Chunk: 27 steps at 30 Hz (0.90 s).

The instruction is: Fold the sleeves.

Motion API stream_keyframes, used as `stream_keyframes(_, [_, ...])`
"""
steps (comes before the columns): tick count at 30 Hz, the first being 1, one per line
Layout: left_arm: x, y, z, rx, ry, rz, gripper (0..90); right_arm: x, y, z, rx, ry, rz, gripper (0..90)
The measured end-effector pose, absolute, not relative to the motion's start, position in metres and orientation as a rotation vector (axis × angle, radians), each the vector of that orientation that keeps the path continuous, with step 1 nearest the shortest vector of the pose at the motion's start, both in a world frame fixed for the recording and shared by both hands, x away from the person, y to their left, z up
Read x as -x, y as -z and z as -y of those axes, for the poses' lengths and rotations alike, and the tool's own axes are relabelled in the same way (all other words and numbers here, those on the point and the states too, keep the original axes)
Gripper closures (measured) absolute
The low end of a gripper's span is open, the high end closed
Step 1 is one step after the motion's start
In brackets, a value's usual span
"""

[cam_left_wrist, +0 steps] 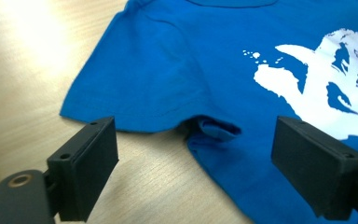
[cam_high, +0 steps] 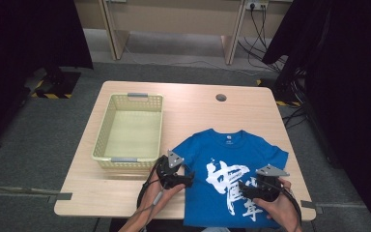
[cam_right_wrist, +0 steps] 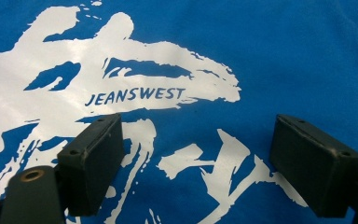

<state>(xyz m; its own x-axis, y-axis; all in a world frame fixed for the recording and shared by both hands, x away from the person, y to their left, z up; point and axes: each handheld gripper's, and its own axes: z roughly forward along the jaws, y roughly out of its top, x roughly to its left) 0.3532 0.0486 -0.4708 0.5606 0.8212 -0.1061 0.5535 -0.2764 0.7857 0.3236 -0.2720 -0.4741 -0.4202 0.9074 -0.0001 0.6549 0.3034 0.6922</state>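
A blue T-shirt point(cam_high: 232, 166) with a white brush-style print lies flat, front up, on the front right of the wooden table point(cam_high: 193, 111). My left gripper point(cam_high: 189, 181) hovers at the shirt's left side, near the sleeve. In the left gripper view its jaws stand open point(cam_left_wrist: 193, 161) over the underarm fold of the T-shirt point(cam_left_wrist: 182, 70), with nothing pinched. My right gripper point(cam_high: 245, 188) is over the lower part of the print. In the right gripper view its jaws are open point(cam_right_wrist: 196, 163) just above the T-shirt's printed cloth point(cam_right_wrist: 270, 51), and nothing sits between them.
A pale yellow-green plastic basket point(cam_high: 101, 145) stands empty on the table's left half, just beyond my left gripper. A round cable hole point(cam_high: 221, 97) sits near the far edge. The shirt's hem reaches the table's front edge. Black curtains flank both sides.
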Motion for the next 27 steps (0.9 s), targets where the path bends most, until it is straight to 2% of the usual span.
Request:
stream_keyframes(8, [-0.364,0.465,-0.039,-1.951,-0.425,-1.128,14.6,-0.324,0.474,0.272,-1.396,-0.877,-2.184,17.8])
stream_keyframes(12, [-0.373,0.469,-0.036,-1.957,-0.425,-1.161,18.1,-0.324,0.474,0.272,-1.396,-0.877,-2.184,17.8])
stream_keyframes(27, [-0.397,0.479,-0.032,-1.940,-0.450,-1.242,16.5,-0.322,0.474,0.285,-1.409,-0.875,-2.169,17.8])
